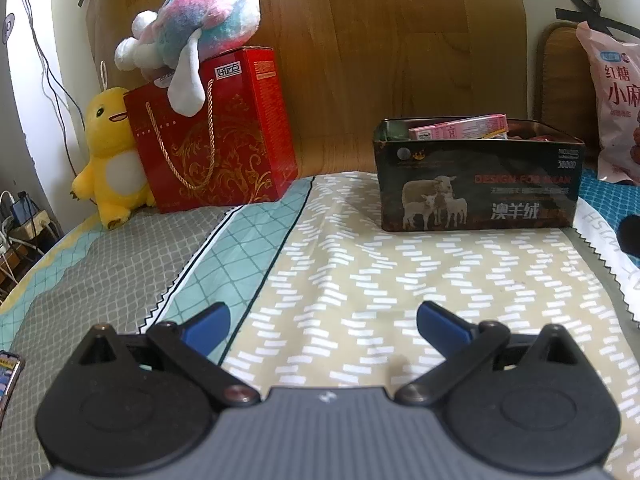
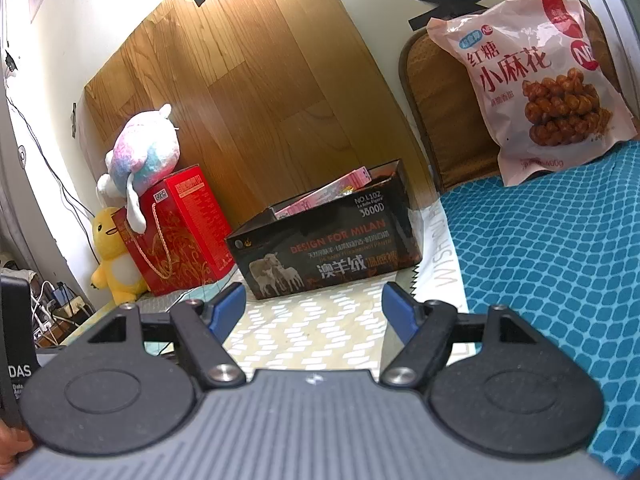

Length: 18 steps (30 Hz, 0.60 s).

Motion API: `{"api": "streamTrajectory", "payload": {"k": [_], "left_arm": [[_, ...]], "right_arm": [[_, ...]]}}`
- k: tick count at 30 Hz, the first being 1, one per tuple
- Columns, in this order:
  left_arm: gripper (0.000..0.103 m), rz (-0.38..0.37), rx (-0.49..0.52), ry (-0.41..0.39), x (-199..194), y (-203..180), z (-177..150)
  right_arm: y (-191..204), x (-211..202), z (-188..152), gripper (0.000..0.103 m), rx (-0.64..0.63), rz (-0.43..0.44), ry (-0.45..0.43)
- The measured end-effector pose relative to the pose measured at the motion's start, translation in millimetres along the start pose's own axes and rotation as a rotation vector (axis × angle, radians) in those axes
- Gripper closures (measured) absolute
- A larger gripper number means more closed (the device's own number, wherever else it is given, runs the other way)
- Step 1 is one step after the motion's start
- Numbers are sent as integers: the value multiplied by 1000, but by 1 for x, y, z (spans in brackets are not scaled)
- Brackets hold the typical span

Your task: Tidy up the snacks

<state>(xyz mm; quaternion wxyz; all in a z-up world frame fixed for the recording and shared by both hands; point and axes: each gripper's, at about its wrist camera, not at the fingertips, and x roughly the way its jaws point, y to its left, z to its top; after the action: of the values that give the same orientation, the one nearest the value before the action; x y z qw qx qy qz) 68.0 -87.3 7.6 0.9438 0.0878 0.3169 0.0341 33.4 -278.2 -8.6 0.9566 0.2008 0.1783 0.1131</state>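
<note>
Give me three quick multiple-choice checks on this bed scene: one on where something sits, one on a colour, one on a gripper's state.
1. Where does the pastel plush toy lie?
A. On top of the red gift bag
B. Inside the dark box
C. On the blue blanket

2. What colour is the pack sticking out of the dark box?
A. Green
B. Pink
C. Yellow

3. How is the right gripper?
A. Shut on the snack bag
B. Shut, empty
C. Open, empty

Answers:
1 A, the plush rests on the bag's top edge.
2 B, the pink pack shows above the rim.
3 C, the blue pads stand apart with only bedding between them.
</note>
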Motion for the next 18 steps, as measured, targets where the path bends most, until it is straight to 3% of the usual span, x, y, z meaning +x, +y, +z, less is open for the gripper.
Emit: {"api": "streamTrajectory", "payload": {"k": [18], "left_arm": [[0,-13,46,5,-3,-4,-2]], "right_arm": [[0,-1,0,26,0,1,0]]}}
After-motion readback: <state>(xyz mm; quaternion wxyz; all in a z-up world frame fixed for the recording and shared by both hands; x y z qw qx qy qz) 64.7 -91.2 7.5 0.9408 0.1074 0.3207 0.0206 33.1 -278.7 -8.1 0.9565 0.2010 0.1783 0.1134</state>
